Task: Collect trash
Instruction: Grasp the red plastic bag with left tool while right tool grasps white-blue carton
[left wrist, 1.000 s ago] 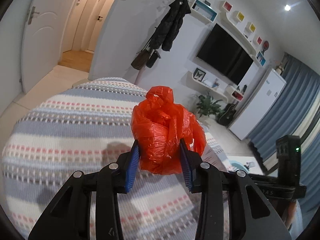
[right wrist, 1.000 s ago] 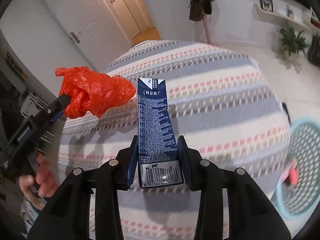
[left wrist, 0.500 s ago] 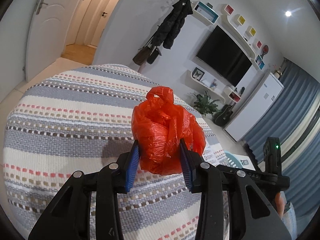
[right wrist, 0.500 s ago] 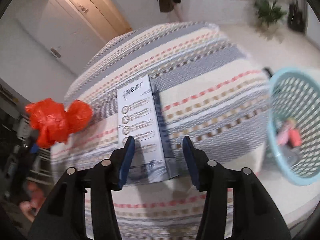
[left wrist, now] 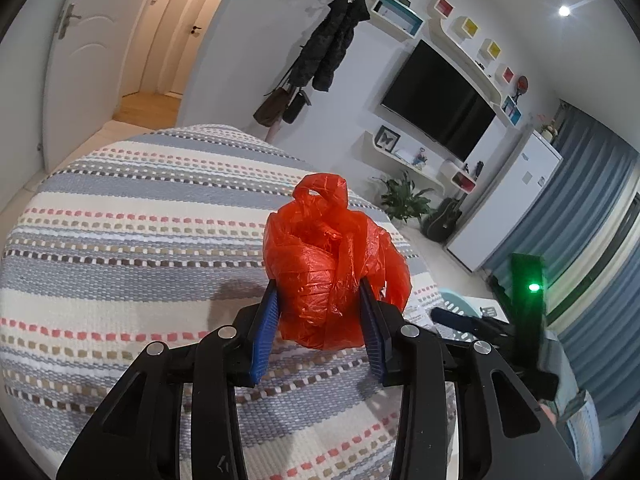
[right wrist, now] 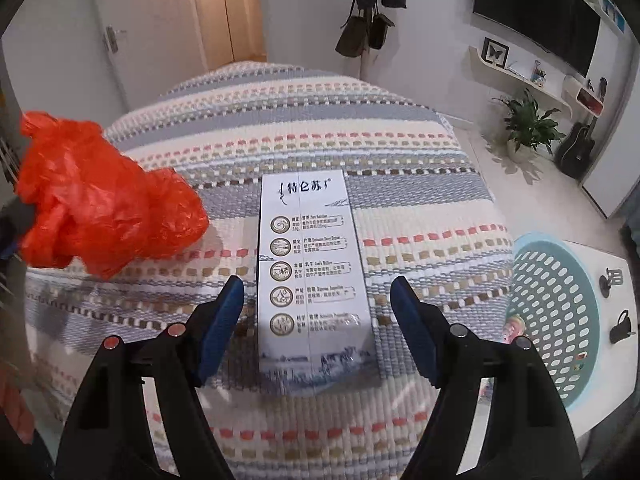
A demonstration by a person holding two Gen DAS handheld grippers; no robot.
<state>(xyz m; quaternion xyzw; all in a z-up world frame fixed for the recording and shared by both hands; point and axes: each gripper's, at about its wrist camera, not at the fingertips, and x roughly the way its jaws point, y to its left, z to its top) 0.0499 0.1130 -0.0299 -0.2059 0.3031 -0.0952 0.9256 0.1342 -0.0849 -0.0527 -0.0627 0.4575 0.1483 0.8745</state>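
- Left tongs (left wrist: 320,332): clamped on the crumpled red plastic bag (left wrist: 334,268), both blue pads pressed into it; bag held above the striped blanket (left wrist: 120,240).
- Right tongs (right wrist: 318,320): jaws have just been opening; now spread wide, with gaps on both sides of the milk carton (right wrist: 314,276).
- Milk carton: lies flat on the striped blanket, between the pads, untouched.
- Teal perforated basket (right wrist: 560,312): seen just right of the blanket's edge, lower than it, some items inside.

Carton (right wrist: 316,276) on blanket (right wrist: 420,208), left of basket (right wrist: 560,304)
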